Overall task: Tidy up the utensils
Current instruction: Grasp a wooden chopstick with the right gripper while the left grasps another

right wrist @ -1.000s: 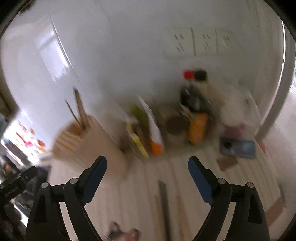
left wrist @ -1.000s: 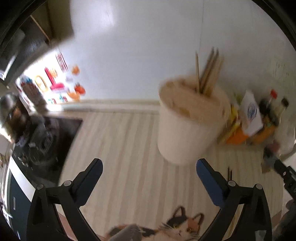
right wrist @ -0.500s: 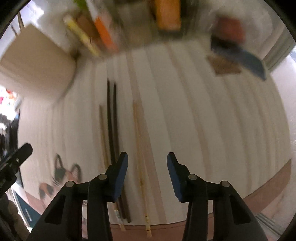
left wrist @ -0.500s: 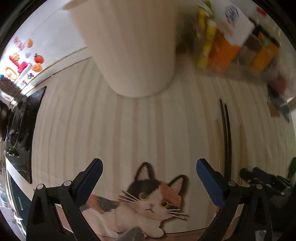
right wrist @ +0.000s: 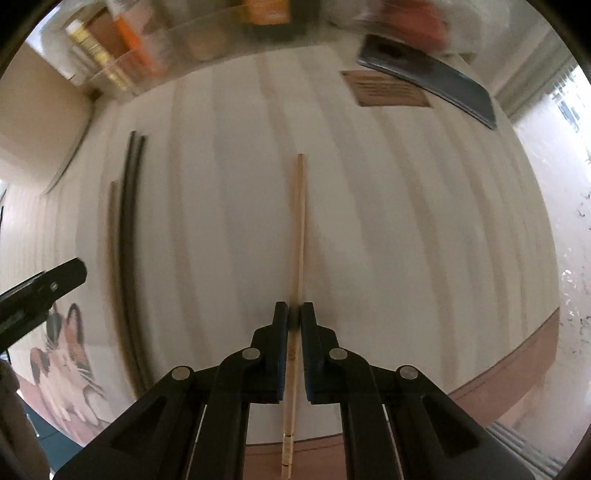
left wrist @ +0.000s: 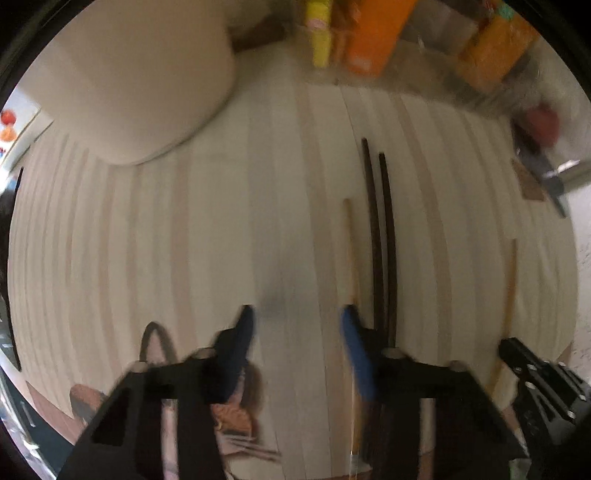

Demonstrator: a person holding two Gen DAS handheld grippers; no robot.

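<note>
My right gripper [right wrist: 294, 317] is shut on a light wooden chopstick [right wrist: 298, 229] that lies on the striped mat and runs between the jaws. Two dark chopsticks [right wrist: 129, 236] and another light one [right wrist: 112, 236] lie to its left. In the left wrist view my left gripper [left wrist: 295, 325] is open and low over the mat. Its right finger is beside a light chopstick [left wrist: 349, 243] and the dark pair [left wrist: 380, 236]. The cream utensil holder [left wrist: 140, 77] stands at the upper left.
Orange and yellow packets and bottles [left wrist: 369, 33] line the back. A dark phone [right wrist: 428, 85] and a brown card [right wrist: 386, 90] lie at the back right. A cat picture [right wrist: 66, 365] is on the mat's front left. The mat's front edge [right wrist: 498, 373] is near.
Both grippers tilted down and dropped toward the mat. The right gripper closed from wide open onto the light chopstick. The left gripper's jaws narrowed and moved right, beside the chopsticks.
</note>
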